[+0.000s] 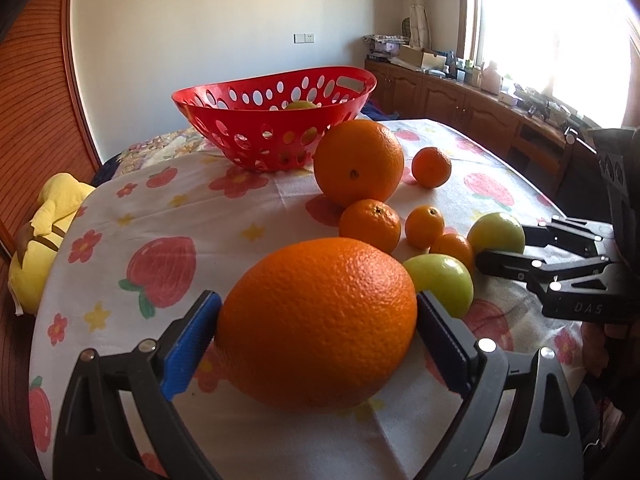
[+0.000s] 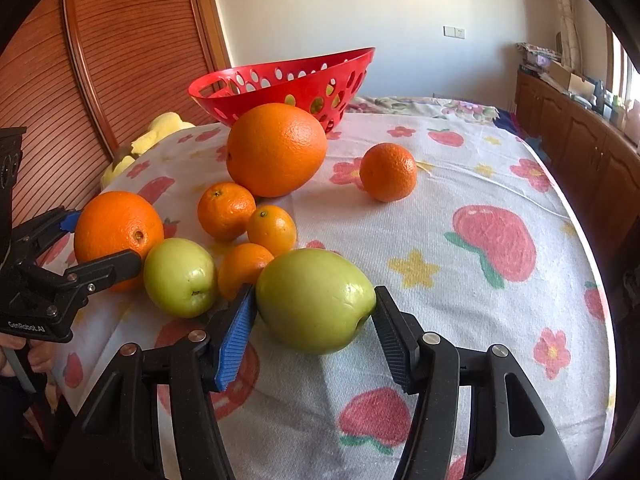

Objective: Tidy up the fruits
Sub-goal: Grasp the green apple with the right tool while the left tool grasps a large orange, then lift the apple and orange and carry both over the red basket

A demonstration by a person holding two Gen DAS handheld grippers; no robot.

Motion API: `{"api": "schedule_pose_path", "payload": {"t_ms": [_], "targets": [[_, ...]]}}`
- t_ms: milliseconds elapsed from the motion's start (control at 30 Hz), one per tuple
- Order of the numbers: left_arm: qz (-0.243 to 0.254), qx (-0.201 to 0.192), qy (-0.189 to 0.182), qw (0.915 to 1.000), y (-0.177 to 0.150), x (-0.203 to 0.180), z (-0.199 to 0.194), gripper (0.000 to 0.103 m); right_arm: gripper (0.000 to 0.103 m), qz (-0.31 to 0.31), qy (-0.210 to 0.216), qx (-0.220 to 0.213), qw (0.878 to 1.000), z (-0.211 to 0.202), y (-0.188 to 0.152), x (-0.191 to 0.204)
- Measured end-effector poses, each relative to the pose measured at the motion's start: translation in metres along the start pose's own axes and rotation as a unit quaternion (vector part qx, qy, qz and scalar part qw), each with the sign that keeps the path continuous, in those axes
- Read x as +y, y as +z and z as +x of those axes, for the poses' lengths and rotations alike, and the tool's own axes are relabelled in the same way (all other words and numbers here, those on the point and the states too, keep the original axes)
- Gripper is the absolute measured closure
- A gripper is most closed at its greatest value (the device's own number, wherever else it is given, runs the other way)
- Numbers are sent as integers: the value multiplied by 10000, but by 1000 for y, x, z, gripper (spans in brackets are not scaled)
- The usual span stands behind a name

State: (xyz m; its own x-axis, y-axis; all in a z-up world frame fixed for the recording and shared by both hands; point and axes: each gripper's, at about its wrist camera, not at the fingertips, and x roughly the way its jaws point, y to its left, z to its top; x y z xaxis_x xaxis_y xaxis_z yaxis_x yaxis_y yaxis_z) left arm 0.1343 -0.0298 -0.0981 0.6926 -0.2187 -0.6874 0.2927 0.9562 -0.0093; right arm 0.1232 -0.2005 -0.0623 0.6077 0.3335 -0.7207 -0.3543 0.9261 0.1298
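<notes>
My left gripper (image 1: 318, 330) is shut on a large orange (image 1: 316, 322) that rests on the cloth; it shows in the right wrist view (image 2: 116, 232) too. My right gripper (image 2: 314, 320) is shut on a green apple (image 2: 314, 300), seen from the left wrist view (image 1: 496, 232). A second green apple (image 2: 180, 276) lies between them. Another large orange (image 1: 358, 162), several small oranges (image 1: 370, 224) and a lone small orange (image 2: 388, 172) lie on the cloth. A red perforated basket (image 1: 276, 120) stands at the far side with a green fruit inside.
The table has a white cloth with strawberry and flower prints (image 2: 492, 240). A yellow plush toy (image 1: 44, 236) sits at the table's left edge. A wooden sliding door (image 2: 120, 60) is on the left, low cabinets (image 1: 460, 100) under the window on the right.
</notes>
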Motion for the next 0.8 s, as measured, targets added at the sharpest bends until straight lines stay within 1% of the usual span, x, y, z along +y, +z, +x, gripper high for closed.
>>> {"api": "schedule_pose_path", "payload": {"t_ms": [167, 267, 367, 500, 800], "targets": [[-60, 35, -78, 9999, 0, 3, 1, 7, 43, -6, -4, 0, 10000, 0, 0, 0], [53, 41, -118, 9999, -1, 2, -1, 8, 43, -2, -2, -3, 10000, 0, 0, 0], [66, 5, -140, 9999, -3, 2, -4, 9, 43, -10, -9, -3, 10000, 0, 0, 1], [-59, -4, -221, 9997, -5, 7, -7, 9, 43, -1, -1, -4, 10000, 0, 0, 1], [-165, -122, -193, 9996, -8, 14, -15, 10, 43, -8, -10, -9, 10000, 0, -1, 0]]}}
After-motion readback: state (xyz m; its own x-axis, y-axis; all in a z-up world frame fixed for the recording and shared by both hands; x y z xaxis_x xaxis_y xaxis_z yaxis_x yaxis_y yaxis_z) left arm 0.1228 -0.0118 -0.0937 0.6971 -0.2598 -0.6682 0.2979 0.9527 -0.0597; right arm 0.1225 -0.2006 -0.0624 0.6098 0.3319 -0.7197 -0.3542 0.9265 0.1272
